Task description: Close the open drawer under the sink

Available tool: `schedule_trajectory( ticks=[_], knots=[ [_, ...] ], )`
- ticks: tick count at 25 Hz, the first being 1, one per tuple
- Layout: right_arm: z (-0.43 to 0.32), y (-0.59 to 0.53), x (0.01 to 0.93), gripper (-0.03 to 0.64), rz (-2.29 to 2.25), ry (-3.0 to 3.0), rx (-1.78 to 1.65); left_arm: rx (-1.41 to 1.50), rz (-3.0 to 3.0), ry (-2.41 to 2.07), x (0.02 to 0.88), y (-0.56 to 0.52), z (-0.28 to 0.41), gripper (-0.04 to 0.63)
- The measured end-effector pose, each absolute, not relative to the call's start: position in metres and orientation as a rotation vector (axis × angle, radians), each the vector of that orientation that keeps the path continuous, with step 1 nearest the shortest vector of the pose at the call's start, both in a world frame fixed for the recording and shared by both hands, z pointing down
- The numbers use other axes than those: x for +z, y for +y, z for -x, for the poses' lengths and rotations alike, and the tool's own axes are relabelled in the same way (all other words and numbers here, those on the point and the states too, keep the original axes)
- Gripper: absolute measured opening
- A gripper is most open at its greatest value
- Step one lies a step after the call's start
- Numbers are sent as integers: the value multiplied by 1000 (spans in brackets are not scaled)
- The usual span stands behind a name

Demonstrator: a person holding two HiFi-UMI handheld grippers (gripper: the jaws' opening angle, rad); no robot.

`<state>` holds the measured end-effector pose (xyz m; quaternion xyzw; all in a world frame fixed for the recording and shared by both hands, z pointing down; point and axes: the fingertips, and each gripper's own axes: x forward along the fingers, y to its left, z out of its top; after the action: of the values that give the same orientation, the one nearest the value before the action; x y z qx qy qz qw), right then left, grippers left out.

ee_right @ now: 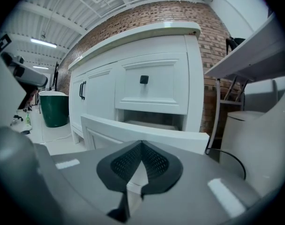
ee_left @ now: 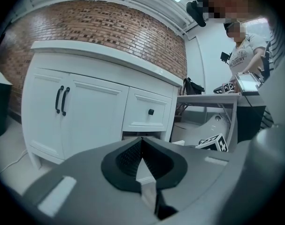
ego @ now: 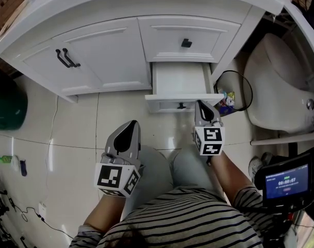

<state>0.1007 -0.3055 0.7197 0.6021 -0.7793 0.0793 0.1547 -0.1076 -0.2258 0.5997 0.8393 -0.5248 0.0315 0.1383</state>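
1. Vanity cabinet (ego: pixel 94 61): white, with paired doors on the left carrying black handles (ego: pixel 67 58). A shut upper drawer (ego: pixel 167 37) with a black knob sits at the right.
2. Open drawer (ego: pixel 178 80): directly under the upper drawer, at the cabinet's right end, pulled well out over the tiled floor (ego: pixel 69 138). Its interior shows bare white. Its front panel (ego: pixel 164 104) faces the person and carries a small black knob (ego: pixel 181 106).
3. Right gripper (ego: pixel 202 104): jaws fully together, nothing between them. The tip is at the right end of the front panel. Contact cannot be confirmed. In the right gripper view the panel (ee_right: pixel 133 130) runs just beyond the closed tips (ee_right: pixel 141 143).
4. Left gripper (ego: pixel 132 124): jaws fully together, holding nothing. It is over the floor, below and left of the drawer, apart from it. In the left gripper view its tips (ee_left: pixel 142 139) point toward the cabinet.
5. Surroundings: a toilet (ego: pixel 278 81) stands right of the cabinet and a green bin (ego: pixel 6 110) left of it.
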Motion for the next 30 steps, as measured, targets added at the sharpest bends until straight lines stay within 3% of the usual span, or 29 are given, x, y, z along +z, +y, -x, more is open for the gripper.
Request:
schedule_trajectory(
  ticks=[30],
  knots=[
    [-103, -380, 722, 2, -1756, -2192, 199, 95, -2437, -1534, 613, -258, 115, 15]
  ],
)
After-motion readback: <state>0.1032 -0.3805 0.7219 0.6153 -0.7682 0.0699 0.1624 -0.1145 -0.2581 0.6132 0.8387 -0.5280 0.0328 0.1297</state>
